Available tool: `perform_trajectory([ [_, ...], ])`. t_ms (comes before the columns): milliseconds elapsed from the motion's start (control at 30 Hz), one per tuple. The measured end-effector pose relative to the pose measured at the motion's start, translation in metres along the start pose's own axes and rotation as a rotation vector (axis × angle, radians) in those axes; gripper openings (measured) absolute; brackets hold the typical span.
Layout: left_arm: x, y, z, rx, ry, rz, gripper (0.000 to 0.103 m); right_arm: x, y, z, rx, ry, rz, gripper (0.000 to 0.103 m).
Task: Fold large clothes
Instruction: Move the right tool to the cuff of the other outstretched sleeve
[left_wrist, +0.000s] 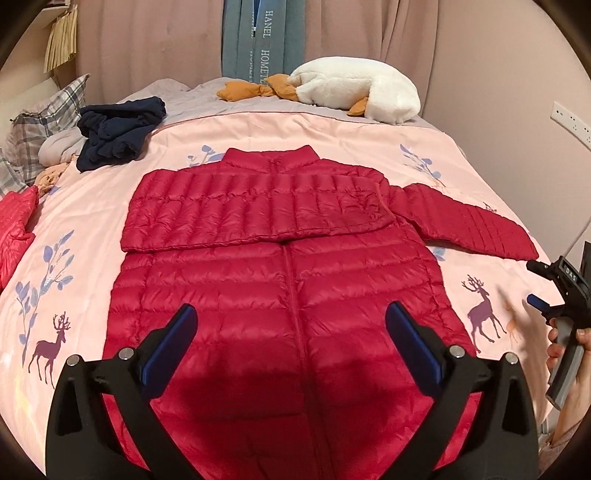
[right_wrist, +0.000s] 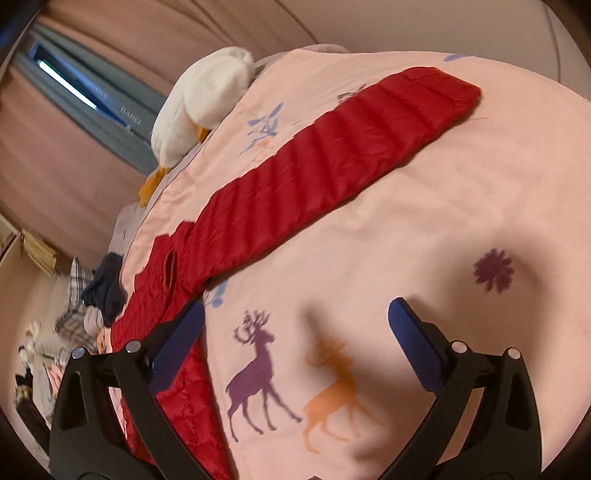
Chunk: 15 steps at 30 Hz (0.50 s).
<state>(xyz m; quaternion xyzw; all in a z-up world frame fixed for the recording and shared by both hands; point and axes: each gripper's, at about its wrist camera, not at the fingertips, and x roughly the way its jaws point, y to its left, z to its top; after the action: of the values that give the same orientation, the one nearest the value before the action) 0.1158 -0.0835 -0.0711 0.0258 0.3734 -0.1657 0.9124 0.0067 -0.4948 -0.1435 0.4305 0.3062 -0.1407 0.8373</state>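
A red quilted puffer jacket (left_wrist: 280, 280) lies front up on the pink bedspread (left_wrist: 92, 221). One sleeve (left_wrist: 255, 206) is folded flat across the chest. The other sleeve (left_wrist: 476, 218) stretches out to the right; it also shows in the right wrist view (right_wrist: 332, 162). My left gripper (left_wrist: 290, 332) is open and empty above the jacket's lower half. My right gripper (right_wrist: 295, 328) is open and empty above the bedspread, below the outstretched sleeve; it shows at the right edge of the left wrist view (left_wrist: 535, 282).
A dark navy garment (left_wrist: 118, 131) and plaid pillows (left_wrist: 48, 114) lie at the back left. A white plush goose (left_wrist: 354, 88) lies at the back. Another red garment (left_wrist: 14, 229) sits at the left edge. Curtains hang behind the bed.
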Motion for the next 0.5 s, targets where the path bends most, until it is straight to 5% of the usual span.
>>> perform_trajectory([
  [500,0.014,-0.012,-0.011,-0.012,0.071,0.075,0.102,-0.002,-0.040,0.025,0.081,-0.051,-0.034,0.101],
])
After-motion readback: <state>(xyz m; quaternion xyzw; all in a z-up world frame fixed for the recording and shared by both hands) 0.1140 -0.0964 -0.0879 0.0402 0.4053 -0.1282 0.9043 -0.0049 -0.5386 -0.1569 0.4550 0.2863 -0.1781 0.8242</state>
